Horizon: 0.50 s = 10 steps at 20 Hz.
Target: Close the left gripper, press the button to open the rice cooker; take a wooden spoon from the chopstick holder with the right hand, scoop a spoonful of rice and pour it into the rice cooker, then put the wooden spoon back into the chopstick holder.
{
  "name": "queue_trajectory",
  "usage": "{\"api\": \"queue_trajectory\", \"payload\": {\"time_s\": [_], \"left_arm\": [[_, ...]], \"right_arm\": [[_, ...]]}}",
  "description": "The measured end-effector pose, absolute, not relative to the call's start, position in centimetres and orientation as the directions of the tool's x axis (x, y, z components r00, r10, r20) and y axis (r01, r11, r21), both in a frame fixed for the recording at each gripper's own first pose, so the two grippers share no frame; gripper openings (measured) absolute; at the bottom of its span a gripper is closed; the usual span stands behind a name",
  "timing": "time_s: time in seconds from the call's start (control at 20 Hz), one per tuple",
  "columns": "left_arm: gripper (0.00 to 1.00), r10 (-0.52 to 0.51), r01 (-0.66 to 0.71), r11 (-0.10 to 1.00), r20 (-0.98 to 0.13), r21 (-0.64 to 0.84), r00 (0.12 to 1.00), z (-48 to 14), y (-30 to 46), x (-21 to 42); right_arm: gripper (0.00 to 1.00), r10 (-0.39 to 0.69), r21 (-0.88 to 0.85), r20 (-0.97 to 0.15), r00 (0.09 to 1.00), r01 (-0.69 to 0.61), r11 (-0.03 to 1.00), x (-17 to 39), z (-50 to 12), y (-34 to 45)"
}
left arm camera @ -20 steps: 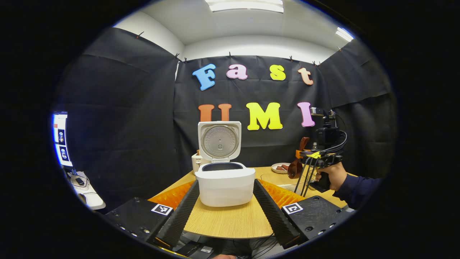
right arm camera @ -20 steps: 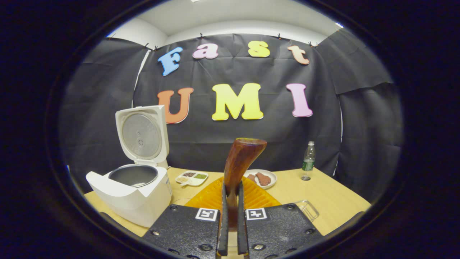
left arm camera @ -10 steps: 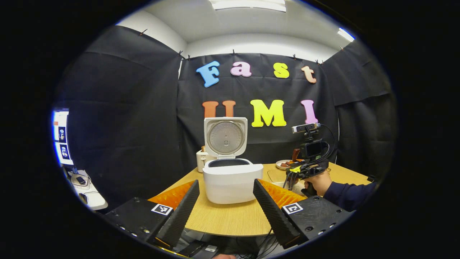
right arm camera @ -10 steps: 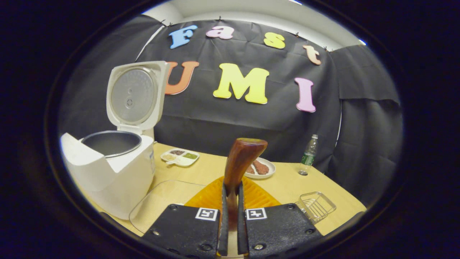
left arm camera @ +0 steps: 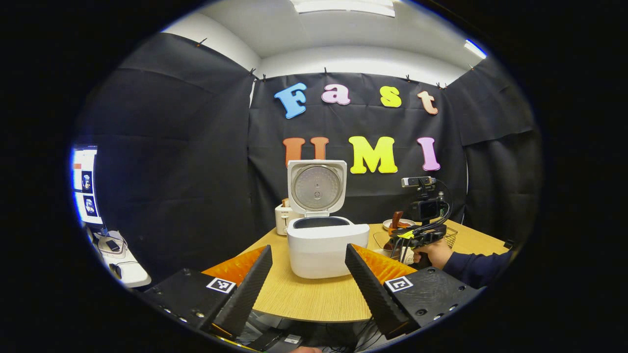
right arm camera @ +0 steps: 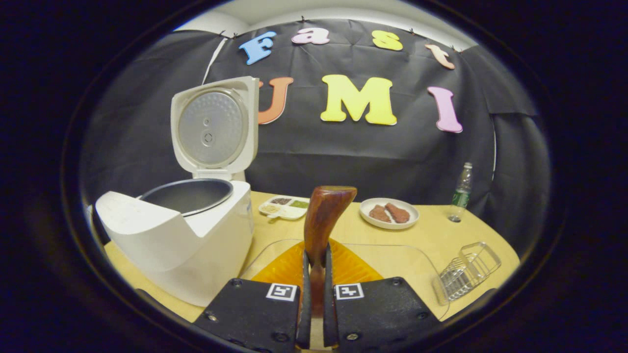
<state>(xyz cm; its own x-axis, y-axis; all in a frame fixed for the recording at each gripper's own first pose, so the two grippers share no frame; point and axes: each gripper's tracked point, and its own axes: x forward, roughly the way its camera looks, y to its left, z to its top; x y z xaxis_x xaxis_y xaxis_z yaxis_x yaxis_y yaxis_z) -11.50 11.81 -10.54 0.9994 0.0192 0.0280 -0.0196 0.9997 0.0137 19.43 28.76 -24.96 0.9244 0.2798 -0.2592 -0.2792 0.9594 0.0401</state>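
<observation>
Right gripper view — right claw (right arm camera: 314, 264) clamped on upright wooden spoon (right arm camera: 324, 215); left claw (left arm camera: 308, 274) agape, empty.

wooden spoon (right arm camera: 324, 215): glossy wood | rice cooker (right arm camera: 186, 245): smooth plastic, metal pot | table (right arm camera: 431, 230): matt wood

Right gripper (right arm camera: 314, 262) clamped on wooden spoon (right arm camera: 324, 220), bowl end up. Rice cooker (right arm camera: 184, 230) at table's (right arm camera: 431, 233) left edge, lid (right arm camera: 214, 126) upright, inner pot (right arm camera: 189, 194) visible. Sectioned dish (right arm camera: 284, 207) and plate (right arm camera: 389, 213) toward far edge; bottle (right arm camera: 460, 192) at far right corner; wire basket (right arm camera: 468, 269) near right edge.
</observation>
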Motion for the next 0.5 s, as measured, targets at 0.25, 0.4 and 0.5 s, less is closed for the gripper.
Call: {"api": "queue_trajectory", "payload": {"time_s": [0.25, 0.4, 0.5], "left_arm": [[0.95, 0.023, -0.023, 1.0, 0.035, 0.002, 0.999, -10.1, 12.1, -11.8], [0.95, 0.025, -0.025, 1.0, 0.026, -0.004, 0.999, -10.3, 11.9, -11.7], [0.95, 0.026, -0.026, 1.0, 0.022, 0.002, 0.999, -10.4, 11.9, -11.6]], "right_arm": [[0.15, 0.455, 0.268, -0.311, 0.834, -0.383, 0.884, 18.3, -25.0, 30.6], [0.15, 0.494, 0.405, -0.332, 0.804, -0.352, 0.844, 18.5, -25.0, 29.5], [0.15, 0.51, 0.499, -0.337, 0.791, -0.31, 0.809, 18.8, -25.1, 28.3]]}}
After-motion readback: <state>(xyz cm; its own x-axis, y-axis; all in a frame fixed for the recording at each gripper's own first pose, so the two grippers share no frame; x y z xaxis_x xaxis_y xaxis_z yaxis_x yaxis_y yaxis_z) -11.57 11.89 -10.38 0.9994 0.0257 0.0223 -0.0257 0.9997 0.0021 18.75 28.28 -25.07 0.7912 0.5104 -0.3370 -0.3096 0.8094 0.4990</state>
